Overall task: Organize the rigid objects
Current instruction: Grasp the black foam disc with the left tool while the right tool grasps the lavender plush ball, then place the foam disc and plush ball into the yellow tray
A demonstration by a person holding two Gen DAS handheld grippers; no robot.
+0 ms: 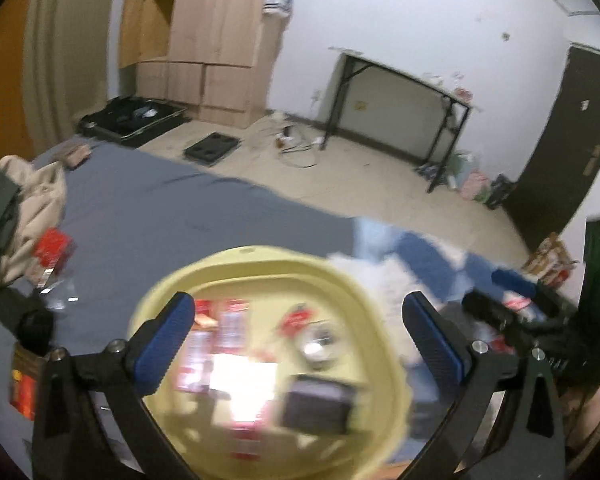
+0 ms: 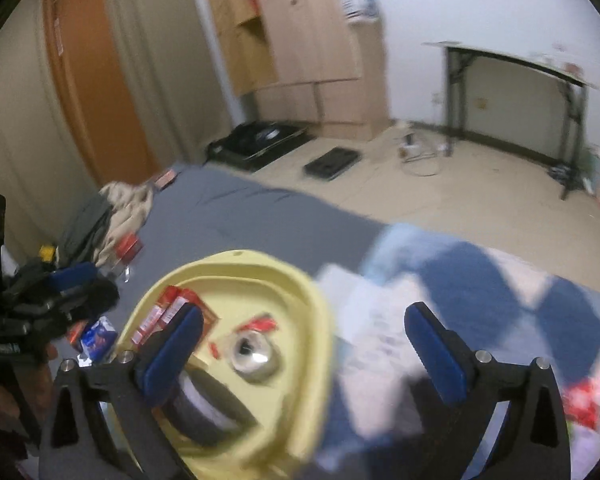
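Both grippers, left [image 1: 298, 336] and right [image 2: 304, 350], hang open and empty over the yellow basin [image 1: 364, 292]. Red boxes [image 1: 228, 320] and a metal tin [image 2: 254, 358] lie inside.

The yellow basin [image 2: 300, 292] looks like smooth, slightly glossy plastic. Inside it, the tin can [image 2: 254, 356] shines as bare metal. The grey bedsheet [image 1: 172, 208] is matt cloth, creased. The wardrobe [image 1: 216, 40] shows pale wood grain. The gripper fingers [image 1: 166, 344] carry ribbed blue pads on matt black plastic.
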